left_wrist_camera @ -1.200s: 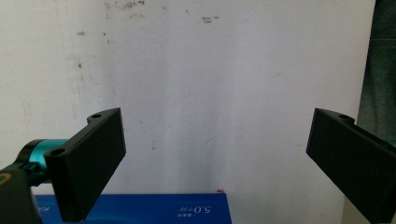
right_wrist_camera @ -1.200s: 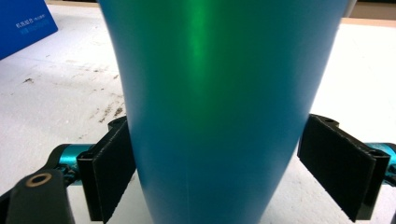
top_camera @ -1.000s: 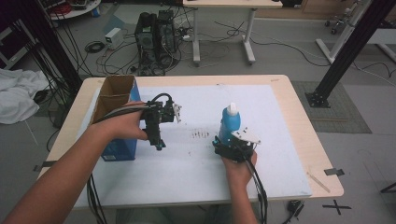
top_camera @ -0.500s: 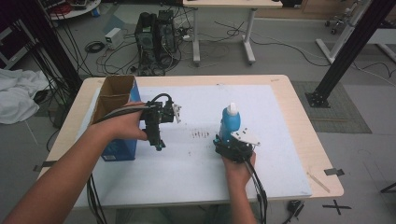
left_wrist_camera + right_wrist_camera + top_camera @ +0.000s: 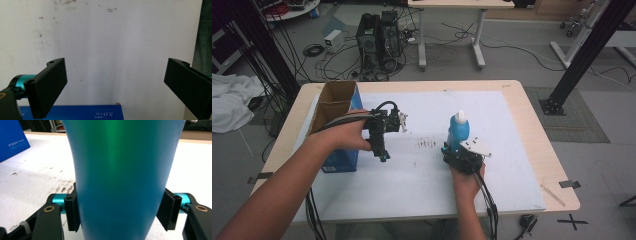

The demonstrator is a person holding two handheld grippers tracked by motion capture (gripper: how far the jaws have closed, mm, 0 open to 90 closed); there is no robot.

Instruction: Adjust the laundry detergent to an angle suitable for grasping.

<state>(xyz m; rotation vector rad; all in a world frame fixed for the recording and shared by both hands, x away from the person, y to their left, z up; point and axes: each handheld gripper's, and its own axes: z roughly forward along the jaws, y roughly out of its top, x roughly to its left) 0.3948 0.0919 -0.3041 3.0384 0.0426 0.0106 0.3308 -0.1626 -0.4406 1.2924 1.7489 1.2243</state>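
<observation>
A blue bottle (image 5: 458,131) with a white cap stands upright on the white mat (image 5: 422,170). My right gripper (image 5: 457,151) reaches it from the near side. Its jaws have just been closing. In the right gripper view the bottle (image 5: 120,175) stands between the black pads (image 5: 72,212), which press on both of its sides. My left gripper (image 5: 383,158) is held above the mat at the left and points down beside a blue box (image 5: 343,159). In the left gripper view its jaws stand wide apart with nothing between them (image 5: 115,85).
The blue box has an open cardboard top (image 5: 334,102) and stands at the mat's left edge; its side shows in the left gripper view (image 5: 75,113). Dark specks (image 5: 427,144) mark the mat between the grippers. The wooden table (image 5: 537,140) rims the mat. Cables trail off the near edge.
</observation>
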